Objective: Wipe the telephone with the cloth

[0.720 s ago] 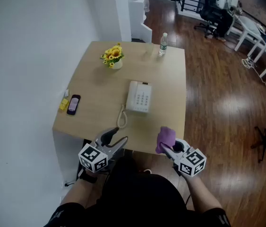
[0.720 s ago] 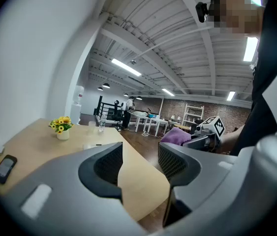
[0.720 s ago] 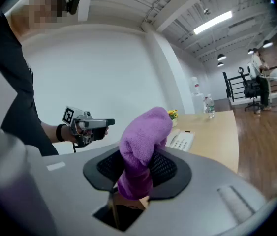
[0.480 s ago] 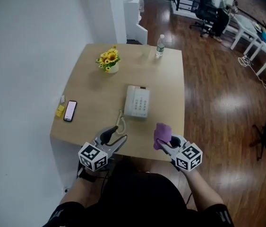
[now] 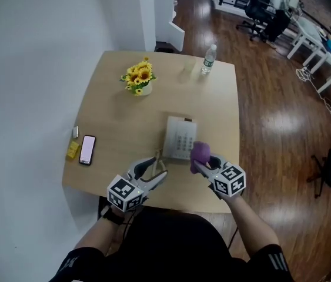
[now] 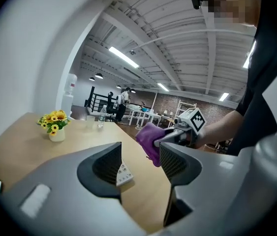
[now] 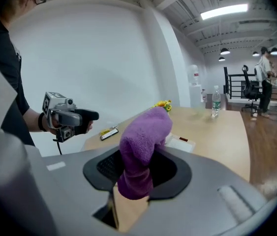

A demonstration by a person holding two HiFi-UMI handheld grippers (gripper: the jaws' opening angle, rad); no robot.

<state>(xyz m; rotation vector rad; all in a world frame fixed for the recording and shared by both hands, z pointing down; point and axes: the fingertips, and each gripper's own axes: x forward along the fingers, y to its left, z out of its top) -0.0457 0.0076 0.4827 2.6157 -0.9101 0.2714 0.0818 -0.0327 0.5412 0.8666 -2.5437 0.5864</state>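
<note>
Tabletop [image 5: 112, 116], tan, w/ telephone [image 5: 181, 138] & flowers [image 5: 139, 75]; wood floor [image 5: 271, 157], white wall [image 5: 30, 69]

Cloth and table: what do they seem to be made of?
The cloth is probably microfibre or terry, matte purple: fuzzy surface, soft folds. The table is likely wood or laminate, smooth and pale: even tan top, no clear grain.

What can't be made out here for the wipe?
- Whether cloth touches telephone: head view, too small, cloth covers the spot.
- Telephone: right gripper view, cloth hides most; left gripper view, left gripper blocks all but a corner.
- What the yellow item by the mobile phone is: head view, too small.
</note>
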